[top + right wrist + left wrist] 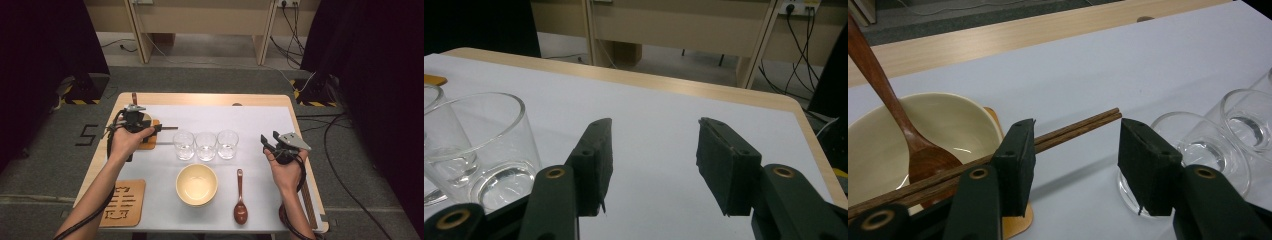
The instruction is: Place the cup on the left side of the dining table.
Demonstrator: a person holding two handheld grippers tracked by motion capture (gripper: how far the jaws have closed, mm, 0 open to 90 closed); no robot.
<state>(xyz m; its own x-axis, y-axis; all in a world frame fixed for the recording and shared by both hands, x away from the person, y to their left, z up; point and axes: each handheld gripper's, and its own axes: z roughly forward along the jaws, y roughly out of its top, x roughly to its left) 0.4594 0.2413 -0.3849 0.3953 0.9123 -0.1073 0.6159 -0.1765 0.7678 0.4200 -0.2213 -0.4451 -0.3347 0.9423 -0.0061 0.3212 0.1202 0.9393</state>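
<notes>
Left tongs (1075, 155) open beside chopsticks (1068, 131)

Ahead of the left claw (1073, 150), chopsticks (1068, 131) cross the gap, a bowl (948, 120) blocks its left and glasses (1198, 145) its right. Bare mat (654, 130) lies ahead of the right claw (651, 150); a glass (484, 145) stands left.

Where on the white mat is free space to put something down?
Free: the far strip behind the three glasses, and the patch between the spoon and the right claw. Crowded: around the bowl and the left claw with the chopsticks.
</notes>
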